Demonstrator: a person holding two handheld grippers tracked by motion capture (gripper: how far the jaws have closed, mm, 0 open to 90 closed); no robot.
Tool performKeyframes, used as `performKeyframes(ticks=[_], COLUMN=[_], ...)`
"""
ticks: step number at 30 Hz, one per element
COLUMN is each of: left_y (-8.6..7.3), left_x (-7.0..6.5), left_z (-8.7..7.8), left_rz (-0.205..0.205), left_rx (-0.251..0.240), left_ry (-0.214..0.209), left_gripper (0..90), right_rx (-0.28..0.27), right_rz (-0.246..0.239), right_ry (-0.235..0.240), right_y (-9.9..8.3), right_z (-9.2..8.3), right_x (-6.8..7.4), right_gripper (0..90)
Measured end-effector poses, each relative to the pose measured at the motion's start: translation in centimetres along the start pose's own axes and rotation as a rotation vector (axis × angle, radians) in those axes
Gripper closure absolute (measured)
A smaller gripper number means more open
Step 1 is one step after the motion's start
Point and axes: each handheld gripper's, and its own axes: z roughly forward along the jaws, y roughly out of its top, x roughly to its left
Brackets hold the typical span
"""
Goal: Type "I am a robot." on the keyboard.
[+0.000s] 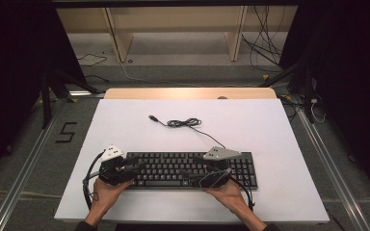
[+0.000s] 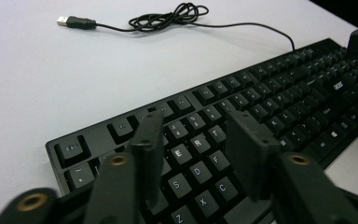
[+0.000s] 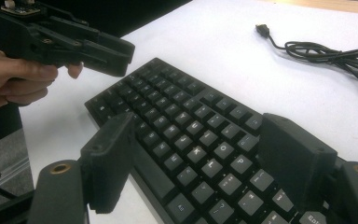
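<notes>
Black jaws of the left hand-held gripper (image 2: 193, 140) stand parted above the keyboard's (image 1: 192, 169) left letter keys, pinching nothing. Right hand-held gripper (image 3: 200, 154) also spread, over the right-hand letter keys, nothing held. Keyboard lies flat near the white surface's (image 1: 125, 125) front edge; its USB cable (image 1: 183, 123) trails loosely coiled behind. Step looks like key pressing; next move likely needs one jaw tip lowered onto a single key.

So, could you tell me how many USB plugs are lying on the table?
1. The USB plug lies on the white table beyond the keyboard, at the free end of its coiled cable. Nothing suggests another is hidden.
</notes>
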Motion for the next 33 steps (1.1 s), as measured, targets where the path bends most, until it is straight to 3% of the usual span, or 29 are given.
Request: performKeyframes(ticks=[5,13,33], left_y=[0.2,0.8,1.0], left_x=[-0.1,-0.6,-0.8], left_z=[0.4,1.6,4.6], left_rz=[0.018,0.054,0.056], left_rx=[0.025,0.057,0.166], left_ry=[-0.006,-0.023,-0.041], left_gripper=[75.4,89.0,89.3], right_rx=[0.004,-0.001,-0.028], right_rz=[0.0,0.0,-0.007], right_ry=[-0.003,-0.007,-0.01], right_y=[0.0,0.0,0.1], right_z=[0.0,-0.1,-0.3], right_x=[0.0,0.0,0.2], right_gripper=[28.8,28.9,27.3])
